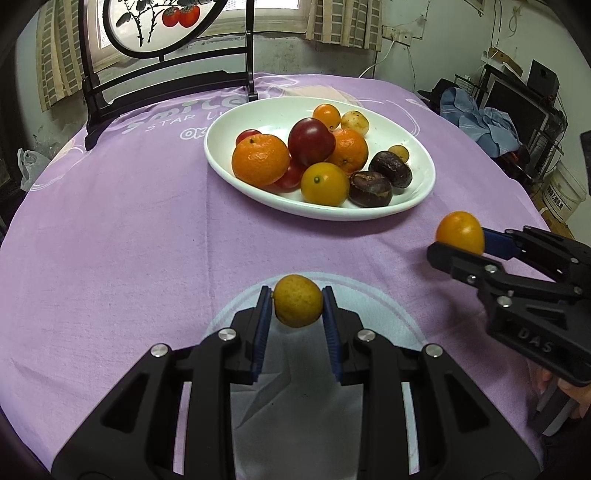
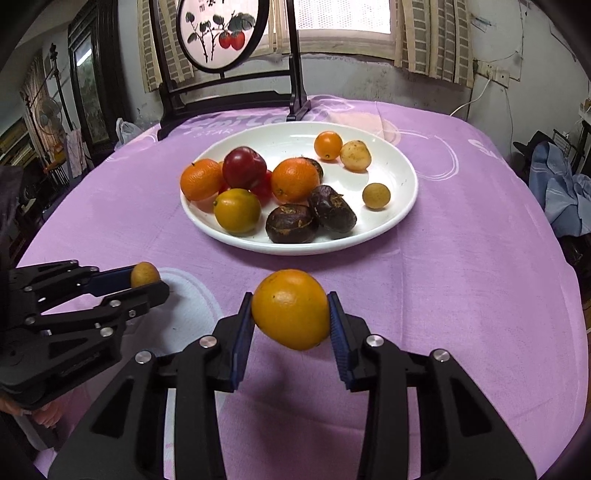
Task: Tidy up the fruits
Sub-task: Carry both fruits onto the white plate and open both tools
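Your left gripper (image 1: 297, 301) has its jaws closed on a small yellow-brown fruit (image 1: 297, 305), held clear above the purple cloth (image 1: 129, 240) that covers the bench, over a pale round patch printed on the fabric. Your right gripper (image 2: 291, 310) grips a larger orange fruit (image 2: 291, 309) between its blue pads (image 2: 339, 332), also lifted off the cloth. In the left wrist view the right gripper comes in from the right edge with its fruit (image 1: 460, 232) near the white plate (image 1: 221, 158), just short of its near rim; in the right wrist view your left gripper (image 2: 147, 282) sits low on the left with its small fruit (image 2: 145, 274). The plate (image 2: 402, 206) stands at the middle of the bench and holds the sorted fruit: two tangerines (image 2: 201, 179), a dark red plum (image 2: 243, 167), a yellow-orange citrus (image 2: 237, 210), two dark brown water chestnuts (image 2: 291, 224), a small orange fruit (image 2: 328, 145), a pale yellow fruit (image 2: 355, 156) and a small tan round fruit (image 2: 376, 196) lying apart near the right rim. Red fruit shows beneath the plum, partly hidden. Behind the plate stands a dark wooden frame (image 2: 295, 74) holding a round painted panel (image 2: 218, 33).
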The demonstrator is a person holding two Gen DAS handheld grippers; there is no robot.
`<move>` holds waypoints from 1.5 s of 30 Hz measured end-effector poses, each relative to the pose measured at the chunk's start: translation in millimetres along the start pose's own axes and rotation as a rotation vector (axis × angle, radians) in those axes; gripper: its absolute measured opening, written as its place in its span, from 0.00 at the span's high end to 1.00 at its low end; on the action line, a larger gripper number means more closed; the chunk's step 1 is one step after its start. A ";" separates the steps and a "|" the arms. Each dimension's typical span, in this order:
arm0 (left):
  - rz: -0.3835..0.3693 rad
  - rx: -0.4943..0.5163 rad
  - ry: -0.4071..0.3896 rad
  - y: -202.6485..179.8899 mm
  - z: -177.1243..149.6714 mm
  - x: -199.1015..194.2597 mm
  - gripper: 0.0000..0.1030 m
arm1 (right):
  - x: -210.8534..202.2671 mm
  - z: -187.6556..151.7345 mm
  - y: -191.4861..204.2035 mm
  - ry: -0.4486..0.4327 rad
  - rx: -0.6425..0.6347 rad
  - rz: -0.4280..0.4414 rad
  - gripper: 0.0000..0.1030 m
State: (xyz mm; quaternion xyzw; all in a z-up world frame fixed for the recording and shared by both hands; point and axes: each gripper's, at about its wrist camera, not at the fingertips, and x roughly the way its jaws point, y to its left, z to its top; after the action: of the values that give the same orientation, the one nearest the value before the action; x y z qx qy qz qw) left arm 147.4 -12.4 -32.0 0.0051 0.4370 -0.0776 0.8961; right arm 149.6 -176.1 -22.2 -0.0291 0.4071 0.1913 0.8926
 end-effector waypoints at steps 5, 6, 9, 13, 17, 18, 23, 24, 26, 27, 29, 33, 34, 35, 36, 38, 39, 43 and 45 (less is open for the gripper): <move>-0.004 0.004 -0.019 -4.4 7.5 -12.2 0.73 | -16.8 6.7 -5.7 -0.027 0.008 0.017 0.62; -0.007 0.012 -0.028 -6.3 11.1 -15.9 0.73 | -20.4 10.9 -6.7 -0.037 0.004 0.019 0.62; 0.007 0.047 -0.047 -14.2 31.0 -23.1 0.73 | -25.7 23.4 -10.1 -0.059 0.002 0.027 0.62; 0.015 0.057 -0.079 -21.6 67.1 -26.0 0.73 | -20.9 46.5 -13.2 -0.091 -0.012 0.007 0.62; 0.051 0.062 -0.104 -27.0 104.5 -15.3 0.73 | -0.7 67.7 -19.9 -0.099 -0.011 -0.019 0.62; 0.058 0.051 -0.106 -26.7 113.2 -10.1 0.73 | 5.6 72.0 -23.0 -0.097 -0.004 -0.018 0.62; 0.113 0.011 -0.082 -20.2 142.8 23.5 0.73 | 43.3 91.4 -34.0 -0.066 0.015 -0.039 0.62; 0.124 0.005 -0.072 -19.0 146.4 30.7 0.73 | 48.3 93.4 -34.8 -0.060 0.014 -0.045 0.62; 0.134 -0.010 -0.058 -15.9 152.8 42.9 0.73 | 62.4 97.7 -35.8 -0.039 0.008 -0.053 0.62; 0.141 -0.018 -0.053 -14.7 154.5 48.4 0.73 | 66.2 98.4 -36.6 -0.037 0.010 -0.056 0.62; 0.138 -0.038 -0.054 -10.7 156.4 56.6 0.68 | 72.1 100.0 -36.9 -0.043 0.007 -0.076 0.56; 0.172 -0.047 -0.149 -11.7 154.9 51.5 0.12 | 70.1 96.9 -36.1 -0.060 -0.002 -0.075 0.47; 0.170 -0.026 -0.150 -14.9 153.8 49.6 0.11 | 67.1 94.9 -36.9 -0.062 0.002 -0.074 0.47; 0.172 -0.006 -0.135 -17.7 152.8 49.0 0.11 | 64.8 93.2 -37.6 -0.061 0.005 -0.074 0.47; 0.182 0.005 -0.124 -19.6 151.3 48.0 0.10 | 62.5 91.1 -38.3 -0.058 0.008 -0.066 0.47; 0.189 0.014 -0.122 -21.5 147.3 44.3 0.10 | 55.7 85.9 -40.1 -0.051 0.022 -0.043 0.47; 0.191 0.009 -0.118 -21.3 144.7 42.2 0.09 | 52.0 83.4 -40.6 -0.050 0.029 -0.039 0.47; 0.182 -0.031 -0.103 -17.0 130.7 32.5 0.08 | 34.5 71.4 -37.1 -0.055 0.034 -0.033 0.47; 0.171 -0.037 -0.092 -15.4 120.8 27.3 0.07 | 26.9 64.6 -35.0 -0.056 0.040 -0.036 0.47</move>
State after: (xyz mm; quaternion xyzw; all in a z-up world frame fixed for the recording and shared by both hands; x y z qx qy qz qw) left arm 256.2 -40.6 22.1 0.0222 0.3947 0.0071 0.9185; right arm 224.6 -186.5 -2.5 -0.0132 0.3852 0.1675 0.9074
